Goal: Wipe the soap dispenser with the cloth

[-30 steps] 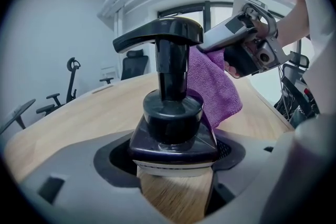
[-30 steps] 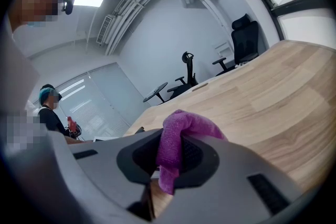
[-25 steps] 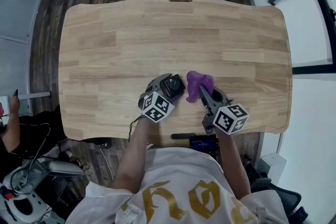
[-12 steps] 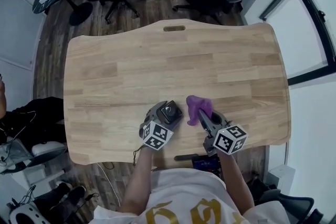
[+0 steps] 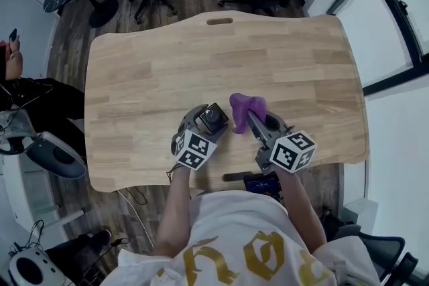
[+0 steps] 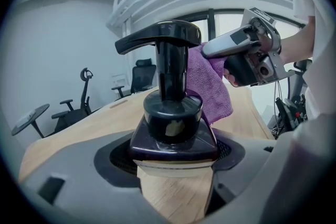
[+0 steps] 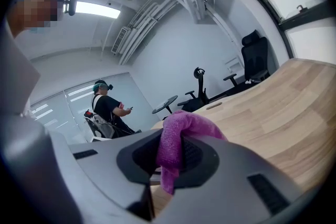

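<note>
The left gripper (image 6: 173, 157) is clenched on the shoulders of the soap dispenser (image 6: 172, 113) and holds it upright over the table (image 5: 161, 57), close to the near edge; I cannot tell whether its base rests on the wood. The right gripper (image 7: 169, 162) pinches a purple cloth (image 7: 178, 134), and the bunched end touches the pump neck just under the spout

The pinch takes only a fold, so a hard drag could probably pull the cloth free. A sideways push may twist the dispenser in its grip, and a downward one may press the pump. The grippers sit near each other and could knock. Bare wood lies open ahead and to both sides, with the chairs well beyond the far edge
</note>
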`<state>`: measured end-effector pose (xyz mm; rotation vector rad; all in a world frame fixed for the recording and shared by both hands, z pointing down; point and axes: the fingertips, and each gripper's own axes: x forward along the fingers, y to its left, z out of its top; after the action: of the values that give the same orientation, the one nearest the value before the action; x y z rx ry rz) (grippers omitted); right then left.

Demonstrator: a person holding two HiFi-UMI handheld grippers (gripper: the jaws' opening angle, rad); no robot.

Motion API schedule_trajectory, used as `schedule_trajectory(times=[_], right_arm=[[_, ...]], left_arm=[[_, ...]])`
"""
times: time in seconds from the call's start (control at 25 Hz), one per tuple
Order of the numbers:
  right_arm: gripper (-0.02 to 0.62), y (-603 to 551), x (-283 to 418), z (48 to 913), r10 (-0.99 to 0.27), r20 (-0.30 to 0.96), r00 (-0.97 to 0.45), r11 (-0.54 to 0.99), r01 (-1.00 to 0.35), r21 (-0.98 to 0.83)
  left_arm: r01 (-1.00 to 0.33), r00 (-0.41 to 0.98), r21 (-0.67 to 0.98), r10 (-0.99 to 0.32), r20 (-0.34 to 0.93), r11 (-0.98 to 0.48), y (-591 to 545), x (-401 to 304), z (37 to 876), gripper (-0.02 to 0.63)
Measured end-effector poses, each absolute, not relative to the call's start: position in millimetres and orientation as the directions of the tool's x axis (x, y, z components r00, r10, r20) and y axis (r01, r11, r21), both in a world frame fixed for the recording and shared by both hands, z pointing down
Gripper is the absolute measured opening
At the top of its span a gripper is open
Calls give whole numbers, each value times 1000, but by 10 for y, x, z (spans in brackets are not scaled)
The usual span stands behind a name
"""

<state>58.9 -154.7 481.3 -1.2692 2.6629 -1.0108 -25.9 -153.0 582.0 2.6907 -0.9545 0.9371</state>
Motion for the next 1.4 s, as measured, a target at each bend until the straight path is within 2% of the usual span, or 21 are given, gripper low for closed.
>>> schedule_trajectory(times=[0.48,1.16,1.4], right_arm=[[41,-1284,508,4480,-714,176,-677,506,-674,-538],[41,-972,162,4363,-597,131,-791,596,-548,-587],[41,-887,65,4439,-535,164,-829,610,-513,-604]], left_arm=[[-592,642,-104,-546,539,-799,-1265,-226,5369,331],[-575,669,-110,-543,508,-811,-1141,-190,5177,331],[-572,669,-107,-538,513,-814,-1120,-157,5174,331]])
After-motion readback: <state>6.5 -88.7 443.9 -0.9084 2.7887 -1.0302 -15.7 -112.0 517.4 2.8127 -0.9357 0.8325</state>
